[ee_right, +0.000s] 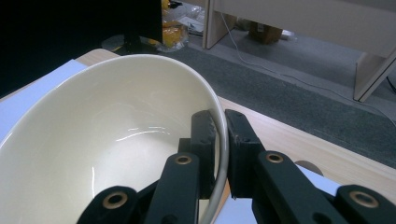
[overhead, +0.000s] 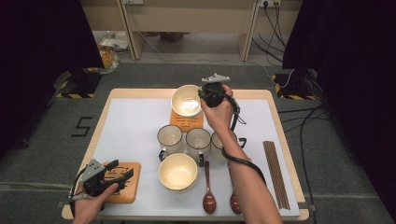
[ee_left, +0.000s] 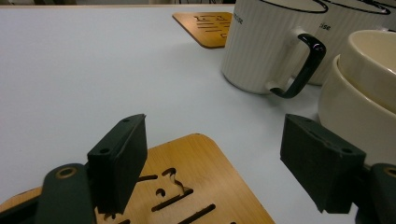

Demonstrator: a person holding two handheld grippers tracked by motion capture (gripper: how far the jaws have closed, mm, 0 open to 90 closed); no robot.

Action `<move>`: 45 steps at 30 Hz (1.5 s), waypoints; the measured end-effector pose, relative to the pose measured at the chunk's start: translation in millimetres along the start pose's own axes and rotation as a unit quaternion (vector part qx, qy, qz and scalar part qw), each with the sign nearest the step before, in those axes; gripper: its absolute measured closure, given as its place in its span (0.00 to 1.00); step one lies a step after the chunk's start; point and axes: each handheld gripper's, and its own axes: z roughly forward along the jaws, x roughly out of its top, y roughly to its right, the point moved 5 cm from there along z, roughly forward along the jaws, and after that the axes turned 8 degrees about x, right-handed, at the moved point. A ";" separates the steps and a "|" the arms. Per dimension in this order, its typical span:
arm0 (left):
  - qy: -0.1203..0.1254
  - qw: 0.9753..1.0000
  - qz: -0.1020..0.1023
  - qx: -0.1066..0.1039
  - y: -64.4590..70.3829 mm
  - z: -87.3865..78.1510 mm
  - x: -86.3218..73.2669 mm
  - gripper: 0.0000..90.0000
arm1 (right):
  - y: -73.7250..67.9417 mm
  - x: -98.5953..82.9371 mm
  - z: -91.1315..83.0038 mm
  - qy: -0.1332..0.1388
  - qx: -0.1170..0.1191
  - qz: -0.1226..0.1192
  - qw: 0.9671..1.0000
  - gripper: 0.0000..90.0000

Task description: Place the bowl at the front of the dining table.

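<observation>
A cream bowl (overhead: 186, 100) is at the far middle of the table, over a wooden coaster (overhead: 187, 122). My right gripper (overhead: 201, 94) is shut on its right rim, with one jaw inside the bowl (ee_right: 107, 135) and one outside. At the near left, my left gripper (overhead: 122, 171) stands open just above a second wooden coaster (overhead: 123, 187), which shows between the jaws (ee_left: 187, 186). Nothing is held between its fingers. A stack of cream bowls (overhead: 177, 171) stands near the front, right of that coaster.
Three white mugs (overhead: 198, 140) with dark handles stand in a row mid-table. Two brown spoons (overhead: 208, 196) lie at the front, and dark chopsticks (overhead: 275, 172) lie along the right edge. A mug (ee_left: 268, 46) and the bowl stack (ee_left: 364, 88) stand close ahead of my left gripper.
</observation>
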 end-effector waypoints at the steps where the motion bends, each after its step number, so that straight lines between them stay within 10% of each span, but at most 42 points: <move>1: 0.000 1.000 0.000 0.000 0.1 0.1 -0.1 0.25 | 0.8 -0.2 0.6 -0.002 -0.001 -0.001 1.000 0.92; 45: -0.003 1.000 -0.004 -0.001 -0.9 0.8 -2.8 0.25 | 16.6 -5.7 30.2 -0.020 -0.008 0.020 1.000 0.92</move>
